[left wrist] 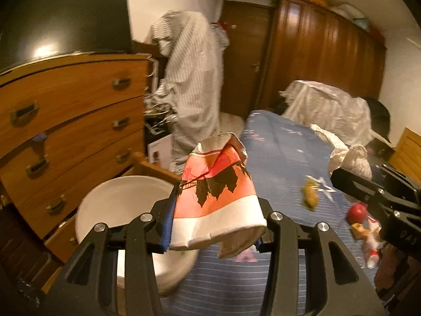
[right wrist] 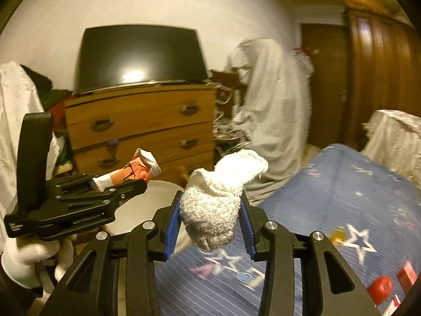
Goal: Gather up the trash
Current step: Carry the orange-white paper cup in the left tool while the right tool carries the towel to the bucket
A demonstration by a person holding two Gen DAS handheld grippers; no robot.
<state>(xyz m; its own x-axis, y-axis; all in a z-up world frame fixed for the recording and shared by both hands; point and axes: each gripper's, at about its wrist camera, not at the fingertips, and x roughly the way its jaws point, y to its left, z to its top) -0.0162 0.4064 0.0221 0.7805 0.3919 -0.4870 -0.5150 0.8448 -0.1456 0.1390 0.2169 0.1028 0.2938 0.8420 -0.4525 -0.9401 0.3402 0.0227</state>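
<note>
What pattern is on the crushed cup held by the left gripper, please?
Orange-red with black leaf silhouettes and a white band; crushed cup, left wrist view.

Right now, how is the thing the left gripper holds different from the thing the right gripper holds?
The left gripper holds a crushed paper cup, smooth, printed orange, red and black; the right gripper holds a towel wad, fuzzy and plain white. The paper cup is flattened and creased; the towel wad is bunched and lumpy. Both are clamped between jaws, lifted off the blue bedspread.

Wooden chest of drawers (right wrist: 142, 129), black screen (right wrist: 139, 58) atop it, striped cloth (left wrist: 192, 79), dark wardrobe (left wrist: 321, 52), blue bedspread (right wrist: 342, 197)
</note>
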